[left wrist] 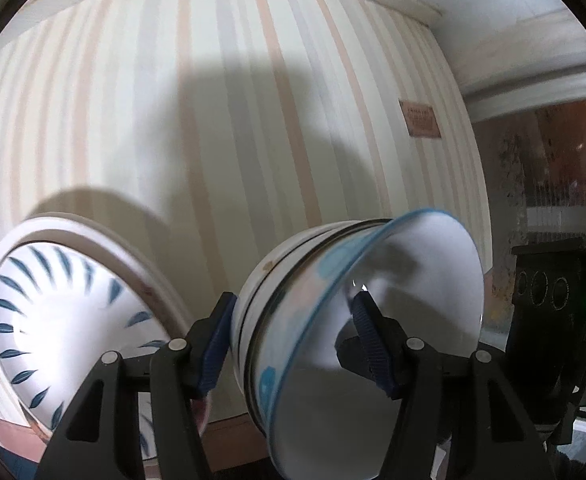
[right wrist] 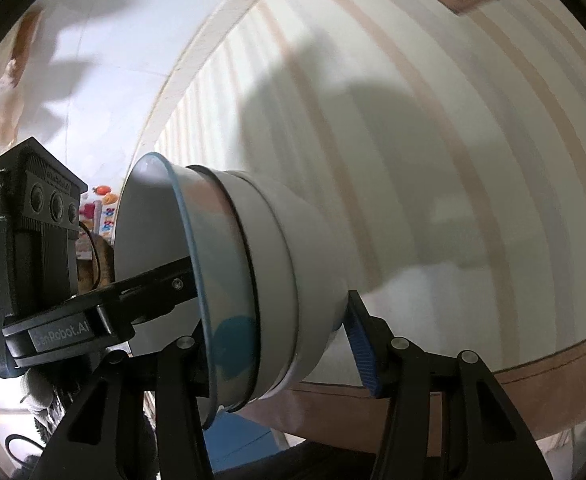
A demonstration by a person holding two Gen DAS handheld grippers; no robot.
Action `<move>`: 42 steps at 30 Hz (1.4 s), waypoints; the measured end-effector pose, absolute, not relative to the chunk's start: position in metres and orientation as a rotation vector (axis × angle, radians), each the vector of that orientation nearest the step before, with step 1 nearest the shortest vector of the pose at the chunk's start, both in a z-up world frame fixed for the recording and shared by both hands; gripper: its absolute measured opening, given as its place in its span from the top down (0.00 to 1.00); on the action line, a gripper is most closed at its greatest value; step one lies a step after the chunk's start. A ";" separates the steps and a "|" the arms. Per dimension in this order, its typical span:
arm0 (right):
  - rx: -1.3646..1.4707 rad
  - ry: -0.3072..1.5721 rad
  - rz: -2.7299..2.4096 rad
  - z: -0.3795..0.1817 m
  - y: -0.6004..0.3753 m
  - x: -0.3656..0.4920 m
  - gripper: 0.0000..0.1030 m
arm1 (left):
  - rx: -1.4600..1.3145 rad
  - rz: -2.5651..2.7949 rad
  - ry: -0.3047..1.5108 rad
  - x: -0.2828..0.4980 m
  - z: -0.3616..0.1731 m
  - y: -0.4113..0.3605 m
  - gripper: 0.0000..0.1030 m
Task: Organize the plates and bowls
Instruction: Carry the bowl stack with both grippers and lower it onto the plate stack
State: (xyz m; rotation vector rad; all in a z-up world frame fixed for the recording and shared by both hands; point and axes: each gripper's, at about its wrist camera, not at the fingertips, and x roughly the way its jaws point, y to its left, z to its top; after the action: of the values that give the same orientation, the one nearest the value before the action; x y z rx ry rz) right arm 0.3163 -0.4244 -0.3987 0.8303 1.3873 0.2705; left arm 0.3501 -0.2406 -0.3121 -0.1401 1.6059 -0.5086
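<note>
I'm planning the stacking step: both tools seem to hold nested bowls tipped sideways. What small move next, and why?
Probably roll both wrists to level the stack of nested white bowls, blue-rimmed inside, before carrying it. The left tool and right tool clamp it tipped on its side above the striped cloth, so the bowls could slide apart. A white dish with blue leaf marks sits nearby.

Left gripper (left wrist: pixel 293 336) fingers clamping stacked bowls (left wrist: pixel 345 320), leaf-patterned bowl (left wrist: pixel 65 320) beside, striped cloth (left wrist: pixel 233 120)
</note>
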 end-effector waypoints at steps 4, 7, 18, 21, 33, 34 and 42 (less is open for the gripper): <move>0.786 1.392 0.313 -0.388 -0.406 0.331 0.48 | -0.181 -0.476 1.577 0.355 -0.301 -0.215 0.45; 0.760 1.400 0.360 -0.382 -0.387 0.343 0.48 | -0.219 -0.441 1.561 0.358 -0.295 -0.192 0.45; 0.629 1.490 0.550 -0.393 -0.288 0.380 0.48 | -0.380 -0.235 1.527 0.355 -0.304 -0.092 0.45; 0.592 1.515 0.588 -0.401 -0.263 0.381 0.48 | -0.404 -0.196 1.526 0.352 -0.311 -0.074 0.45; 0.517 1.574 0.612 -0.418 -0.213 0.384 0.48 | -0.464 -0.159 1.534 0.345 -0.329 -0.045 0.45; 0.515 1.576 0.608 -0.418 -0.213 0.385 0.48 | -0.460 -0.162 1.534 0.344 -0.329 -0.043 0.45; 0.506 1.575 0.594 -0.421 -0.215 0.385 0.48 | -0.435 -0.168 1.536 0.345 -0.334 -0.048 0.45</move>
State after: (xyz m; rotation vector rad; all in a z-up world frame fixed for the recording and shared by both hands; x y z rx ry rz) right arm 0.3852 -0.2149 -0.4209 0.5057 1.5754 0.5945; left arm 0.3450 -0.0480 -0.3339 -0.4350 1.5360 -0.1675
